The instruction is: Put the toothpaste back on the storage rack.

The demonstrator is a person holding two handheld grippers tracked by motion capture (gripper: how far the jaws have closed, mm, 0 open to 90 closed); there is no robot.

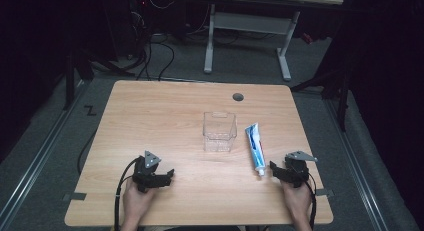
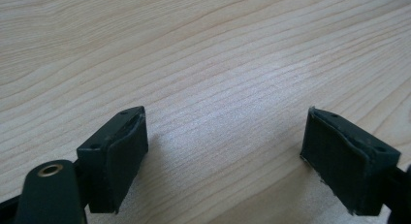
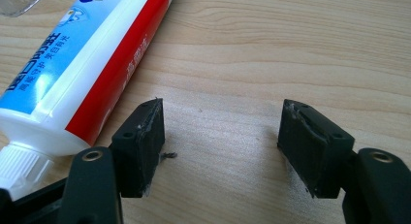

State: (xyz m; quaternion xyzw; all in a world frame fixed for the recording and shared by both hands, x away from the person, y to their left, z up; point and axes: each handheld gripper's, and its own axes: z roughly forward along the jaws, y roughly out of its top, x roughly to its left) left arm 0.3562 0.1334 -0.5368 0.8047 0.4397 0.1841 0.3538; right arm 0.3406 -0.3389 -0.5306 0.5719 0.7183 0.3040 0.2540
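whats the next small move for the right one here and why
Probably shift the right hand-held gripper sideways toward the toothpaste tube so its open jaws straddle the tube. The jaws are apart over bare wood with nothing between them, and the tube lies flat just beside one jaw, next to the clear container.

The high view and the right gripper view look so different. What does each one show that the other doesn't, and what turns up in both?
High view alone: the clear plastic container standing whole mid-table, the left gripper, both hands, and the floor and desk frame beyond.

Right gripper view alone: the printed lettering on the toothpaste tube, readable up close, and the worn pads of the open jaws.

Both: the toothpaste tube lying flat on the wooden table, its white cap toward the person, and the right gripper just beside it.
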